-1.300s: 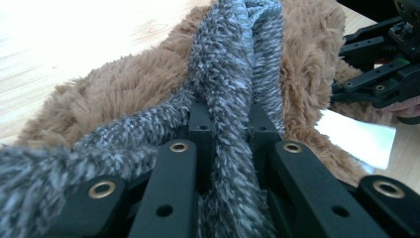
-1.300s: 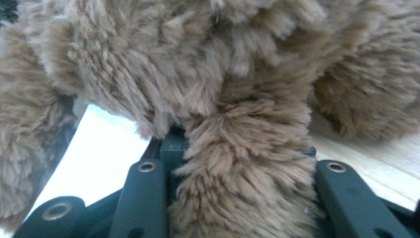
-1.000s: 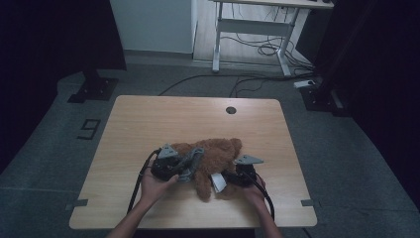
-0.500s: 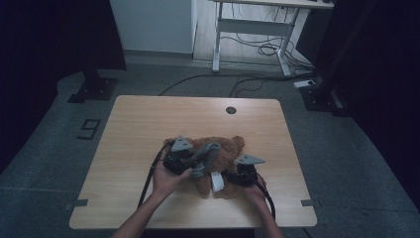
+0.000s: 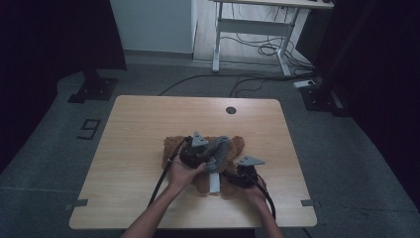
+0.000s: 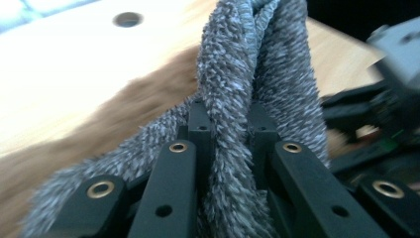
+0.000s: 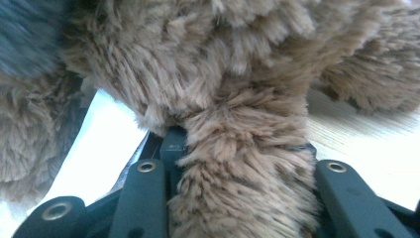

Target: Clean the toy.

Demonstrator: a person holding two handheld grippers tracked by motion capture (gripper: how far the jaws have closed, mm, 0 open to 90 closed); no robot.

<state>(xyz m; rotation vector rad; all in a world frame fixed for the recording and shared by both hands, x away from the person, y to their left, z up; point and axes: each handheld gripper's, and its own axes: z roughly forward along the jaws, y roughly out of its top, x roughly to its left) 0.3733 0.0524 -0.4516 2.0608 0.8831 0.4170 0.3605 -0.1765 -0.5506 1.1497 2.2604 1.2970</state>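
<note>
A brown plush toy [image 5: 236, 145] lies on the wooden table [image 5: 138, 129] with a grey fuzzy cloth [image 5: 221, 150] draped over it. My left gripper [image 5: 212, 156] hangs just above the toy's middle, shut on a bunched fold of the grey cloth [image 6: 233, 74], which rises between its jaws [image 6: 230, 111]. My right gripper [image 5: 227, 177] sits low at the toy's near right side, shut on a thick brown plush limb [image 7: 242, 168] that fills the space between its jaws [image 7: 240, 144]. A white tag [image 5: 214, 182] sticks out of the toy toward the front.
A round cable hole [image 5: 231, 110] sits near the table's far edge. Cables trail from both grippers toward the front edge. Bare wood lies to the left and far side of the toy. A desk frame [image 5: 252, 29] stands on the floor beyond.
My left gripper has moved right and slightly up over the toy, pulling the grey cloth along. The right gripper has stayed put on the plush limb.
</note>
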